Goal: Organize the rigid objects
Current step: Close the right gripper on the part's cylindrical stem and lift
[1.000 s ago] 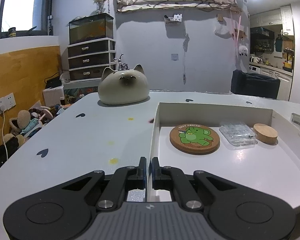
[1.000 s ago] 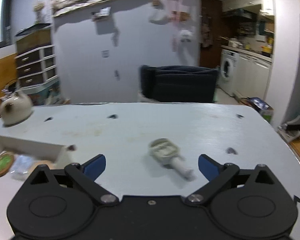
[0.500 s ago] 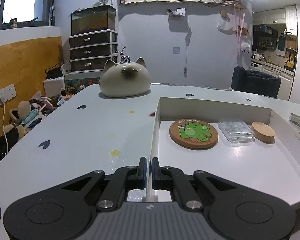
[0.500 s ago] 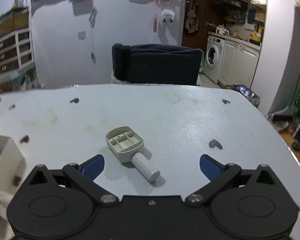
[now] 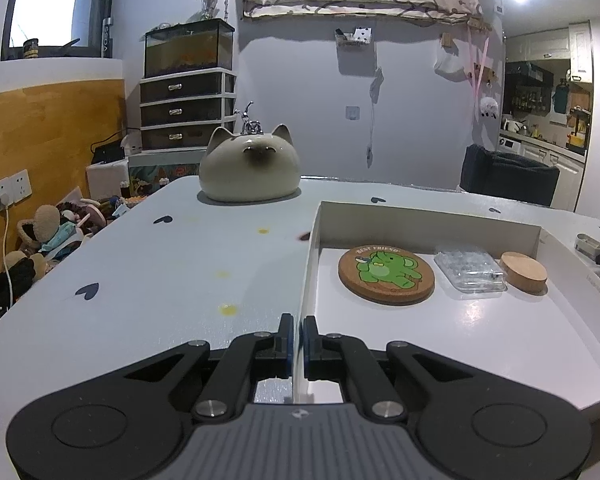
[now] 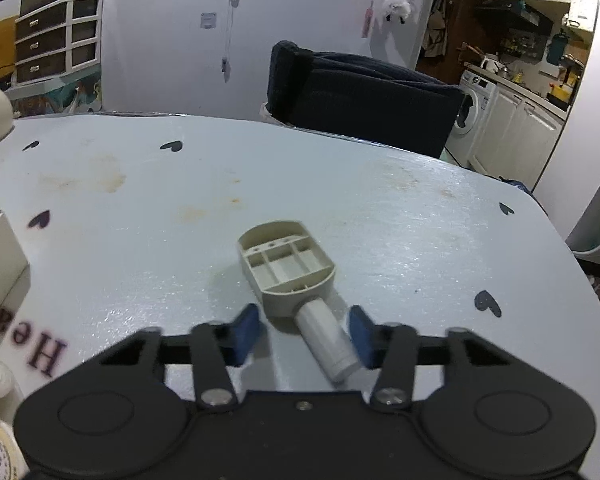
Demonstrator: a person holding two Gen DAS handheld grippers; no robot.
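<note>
Rigid objects sorted so far: three pieces lay inside the white tray [image 5: 306, 280], namely a cork coaster [image 5: 386, 274] with a green cartoon print, a clear plastic case [image 5: 470, 272] and a round cork lid [image 5: 524, 272].
Their layout: they sat in a row along the tray's far wall. From the left claw, the coaster lay at about one o'clock, with the case and the lid further round toward two o'clock. The case lay just beside the lid.
Object left out: a beige plastic tool [image 6: 288, 266] with a white handle [image 6: 326, 344] lay on the table [image 6: 380, 220], outside the tray, at twelve o'clock from the right claw.
Left gripper [image 5: 296, 336]: its jaws were together, pinching the tray's left wall at the near end. I judged that this steadied the tray.
Right gripper [image 6: 303, 336]: its jaws had just been closing around the white handle. The handle lay between them, the three o'clock pad was at or almost on it, and a gap showed at the nine o'clock pad, so there was no firm grip yet.
Cat-shaped ceramic [image 5: 250, 172]: it stood on the table at eleven o'clock from the left claw, well apart from the tray. Whether it belonged to the sorting I could not tell.
Progress: well along, by my judgement. Three items were in and at least one was out.
Remaining: finish the grip on the handle, lift the tool, and carry it toward nine o'clock into the bare near half of the tray.
</note>
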